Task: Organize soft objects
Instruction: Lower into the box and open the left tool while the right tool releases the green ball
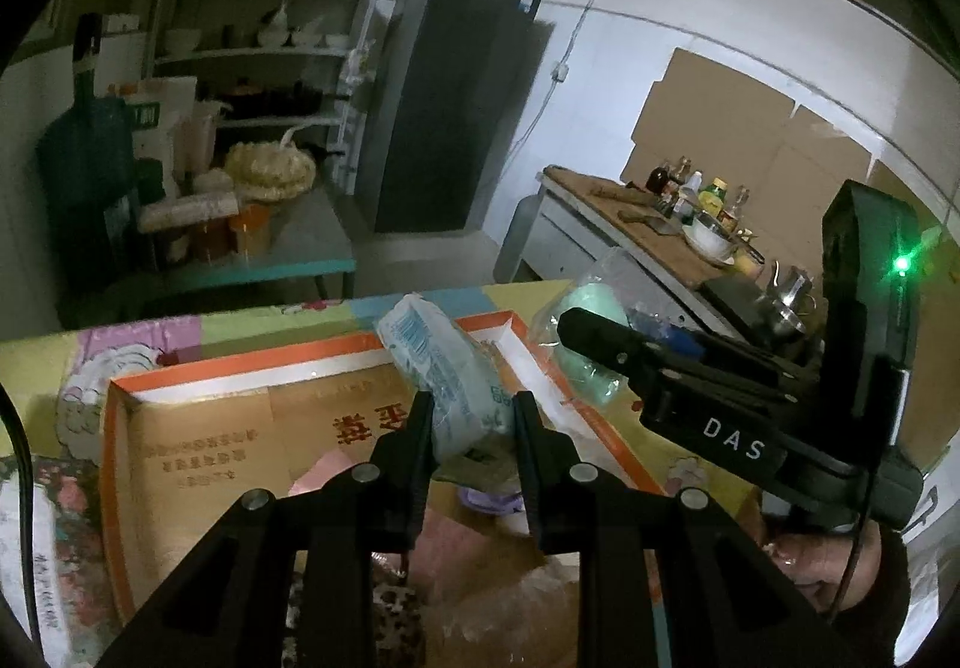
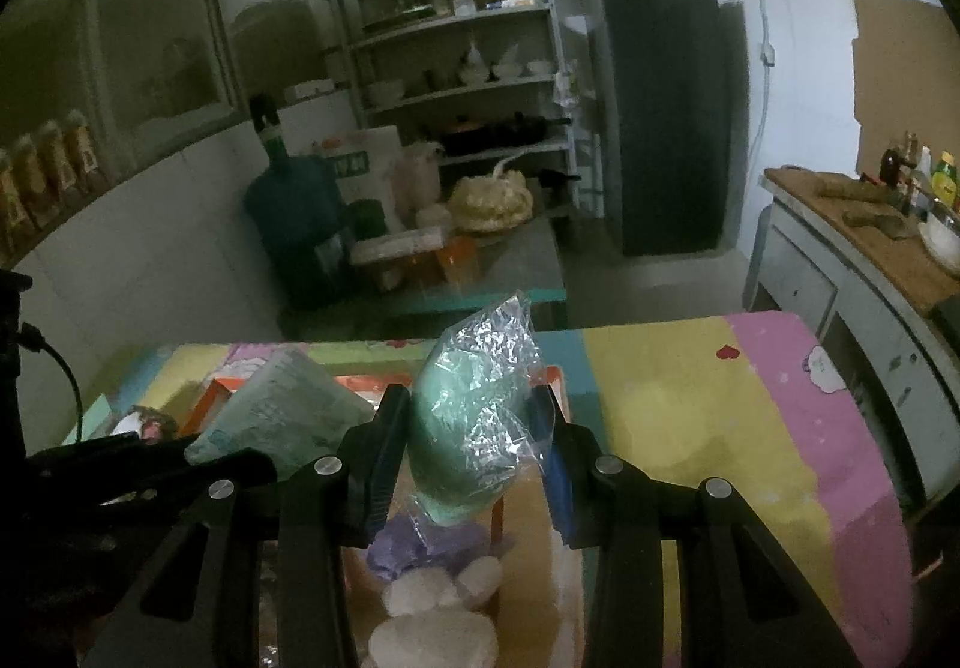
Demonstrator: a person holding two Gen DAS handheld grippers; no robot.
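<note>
While the left gripper [image 1: 471,419] is clamped on the lower end of a pale blue tissue pack [image 1: 441,368], the pack juts up and forward above the open cardboard box [image 1: 198,428], near the box's far right corner. It looks light and squashy, its printed plastic wrap probably slick, so a hold across the thick middle would likely be steadier than this end grip. The right gripper's body reaches in from the right, past the box's right edge, with a mint-green bundle [image 1: 591,305] beyond it.

From the right wrist view, the right gripper [image 2: 474,446] is closed around that mint-green bundle [image 2: 456,428], a soft roll in loose, crinkly clear film. It hangs over the box's right edge, above a white plush toy [image 2: 435,617] and a lilac item [image 2: 420,545]. The film looks slippery and may slide on the roll; squeezing the roll itself seems safest. The striped surface [image 2: 690,398] lies beyond.
</note>
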